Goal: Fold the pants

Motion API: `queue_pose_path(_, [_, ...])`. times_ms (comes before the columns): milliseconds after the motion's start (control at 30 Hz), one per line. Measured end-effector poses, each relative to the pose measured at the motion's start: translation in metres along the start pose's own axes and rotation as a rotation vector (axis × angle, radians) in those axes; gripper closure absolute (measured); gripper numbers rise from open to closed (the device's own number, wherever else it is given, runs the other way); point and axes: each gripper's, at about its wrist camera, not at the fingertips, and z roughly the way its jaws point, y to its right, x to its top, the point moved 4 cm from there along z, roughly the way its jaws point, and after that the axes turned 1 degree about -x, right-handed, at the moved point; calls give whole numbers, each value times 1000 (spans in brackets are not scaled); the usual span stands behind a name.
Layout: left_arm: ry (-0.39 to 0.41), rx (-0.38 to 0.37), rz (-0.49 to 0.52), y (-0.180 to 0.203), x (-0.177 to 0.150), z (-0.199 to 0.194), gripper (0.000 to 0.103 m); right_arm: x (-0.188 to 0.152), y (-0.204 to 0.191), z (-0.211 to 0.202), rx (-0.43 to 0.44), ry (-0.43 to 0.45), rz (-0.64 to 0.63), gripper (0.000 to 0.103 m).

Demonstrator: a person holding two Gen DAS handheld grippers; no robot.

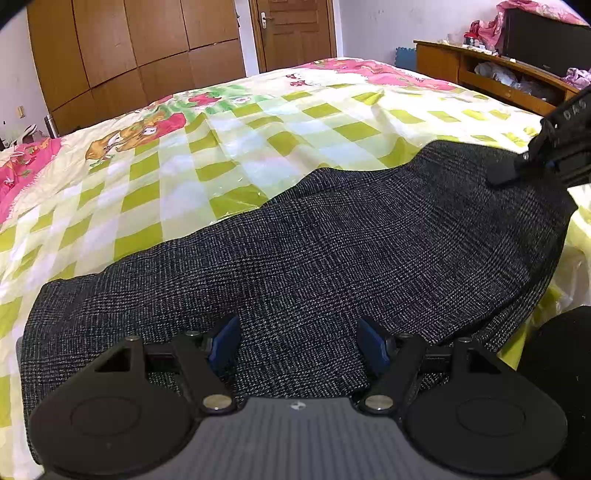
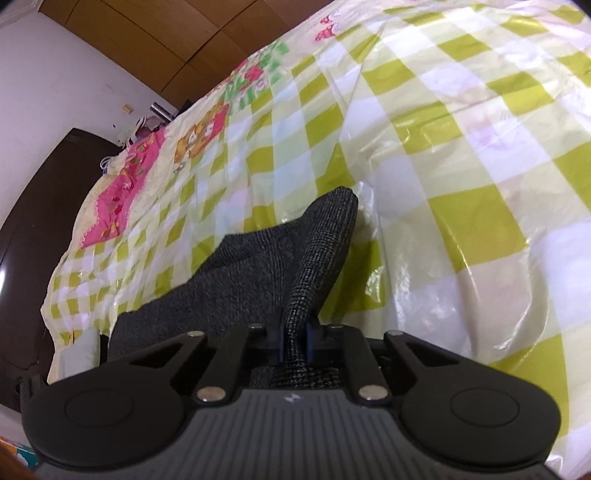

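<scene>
Lying long on the bed (image 1: 229, 122), the pants (image 1: 314, 258) seem only half folded: right gripper (image 2: 295, 341) pinches one end, left gripper (image 1: 297, 341) fingers stand wide.

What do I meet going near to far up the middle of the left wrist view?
Left tongs, open → dark grey plaid pants → green-checked plastic sheet → pink floral bedspread → wooden door.

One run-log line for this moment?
left gripper: open above pants | right gripper: shut on pants | bed cover
</scene>
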Motion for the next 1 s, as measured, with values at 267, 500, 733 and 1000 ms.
queue_pose_path(267, [21,14,-29,-18,-4,-11,22,7,-31,-15,11,38,-34,93])
queue_pose_path(500, [57,93,-37,-59,-12,-42,22,13,-71,-19,40,50,-78,94])
queue_pose_path(733, [18,152,-59,-95,-43,-49,22,11,-128,-1,86,33,-147,94])
queue_pose_path(1000, [32,116,-103,-102,-59,-40,23,-13,-203,53,117,-49,-268,94])
